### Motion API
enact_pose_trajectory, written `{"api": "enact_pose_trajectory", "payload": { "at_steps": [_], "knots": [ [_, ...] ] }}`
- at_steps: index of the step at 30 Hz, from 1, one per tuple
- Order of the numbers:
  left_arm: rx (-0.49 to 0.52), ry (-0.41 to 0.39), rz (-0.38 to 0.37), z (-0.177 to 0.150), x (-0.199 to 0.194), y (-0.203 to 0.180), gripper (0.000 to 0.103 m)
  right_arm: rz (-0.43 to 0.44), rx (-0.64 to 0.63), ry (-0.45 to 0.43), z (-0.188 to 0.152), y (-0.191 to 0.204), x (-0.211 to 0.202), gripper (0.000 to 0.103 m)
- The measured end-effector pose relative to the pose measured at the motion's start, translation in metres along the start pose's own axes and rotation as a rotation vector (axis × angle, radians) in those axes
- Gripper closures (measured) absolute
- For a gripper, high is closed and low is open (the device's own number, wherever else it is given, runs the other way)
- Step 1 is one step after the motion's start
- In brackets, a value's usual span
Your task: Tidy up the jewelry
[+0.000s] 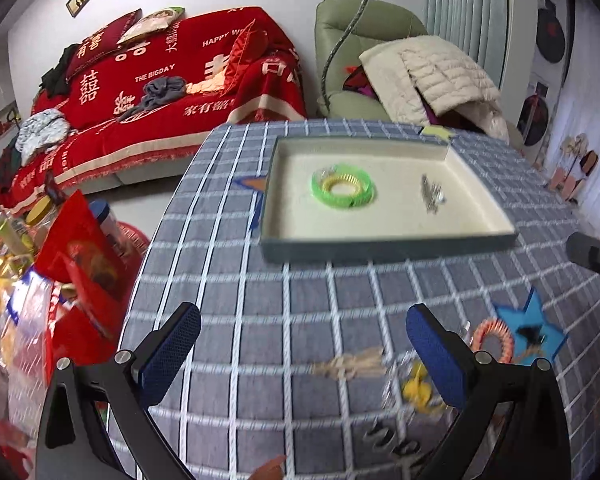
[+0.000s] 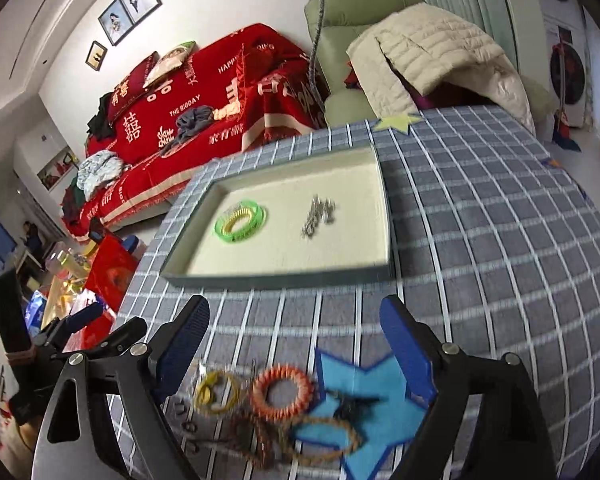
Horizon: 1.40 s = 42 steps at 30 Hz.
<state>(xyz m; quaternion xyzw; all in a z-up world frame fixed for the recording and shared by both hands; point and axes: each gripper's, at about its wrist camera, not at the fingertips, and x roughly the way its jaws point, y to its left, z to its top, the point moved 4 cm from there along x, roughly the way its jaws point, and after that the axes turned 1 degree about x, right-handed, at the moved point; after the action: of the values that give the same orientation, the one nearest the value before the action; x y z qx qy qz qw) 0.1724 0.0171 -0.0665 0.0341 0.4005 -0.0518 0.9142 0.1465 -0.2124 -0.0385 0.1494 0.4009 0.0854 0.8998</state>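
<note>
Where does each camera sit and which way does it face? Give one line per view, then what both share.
Left wrist: rides the left hand-held gripper, angled down over the grey checked tablecloth at the shallow cream-lined tray; its blue-padded fingers stand open and empty.
Right wrist: rides the right hand-held gripper, angled down at the orange beaded bracelet on a blue felt star; the left one shows at left.
Shared: tray, green ring bracelet, silver chain, red-covered sofa.
</note>
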Motion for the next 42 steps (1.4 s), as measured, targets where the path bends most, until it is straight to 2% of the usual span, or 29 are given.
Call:
{"api": "enact_pose_trajectory", "payload": {
  "at_steps": [5,15,18,27,35,42],
  "knots": [
    [-0.012,0.026,-0.006,-0.024,-0.004,-0.002,0.000,-0.042,0.002,0.049,-0.024,-0.012,-0.002,0.014],
    [-0.005,0.115,0.044,-0.059,0.007,0.006,0.000,-0.098,0.058,0.147,-0.073,-0.041,0.002,0.014],
    [-0.022,0.120,0.020,-0.060,0.006,0.005,0.000,-0.118,0.069,0.163,-0.082,-0.046,0.003,0.014],
    [0.088,0.082,-0.040,-0.053,-0.001,-0.033,0.000,-0.158,0.028,0.158,-0.087,-0.046,0.003,0.014],
    [0.084,0.105,-0.046,-0.051,0.008,-0.040,0.000,-0.160,-0.013,0.161,-0.086,-0.037,0.007,0.015],
    [0.086,0.100,-0.041,-0.048,0.009,-0.042,0.000,-0.173,-0.058,0.169,-0.085,-0.027,0.015,0.032]
  ]
}}
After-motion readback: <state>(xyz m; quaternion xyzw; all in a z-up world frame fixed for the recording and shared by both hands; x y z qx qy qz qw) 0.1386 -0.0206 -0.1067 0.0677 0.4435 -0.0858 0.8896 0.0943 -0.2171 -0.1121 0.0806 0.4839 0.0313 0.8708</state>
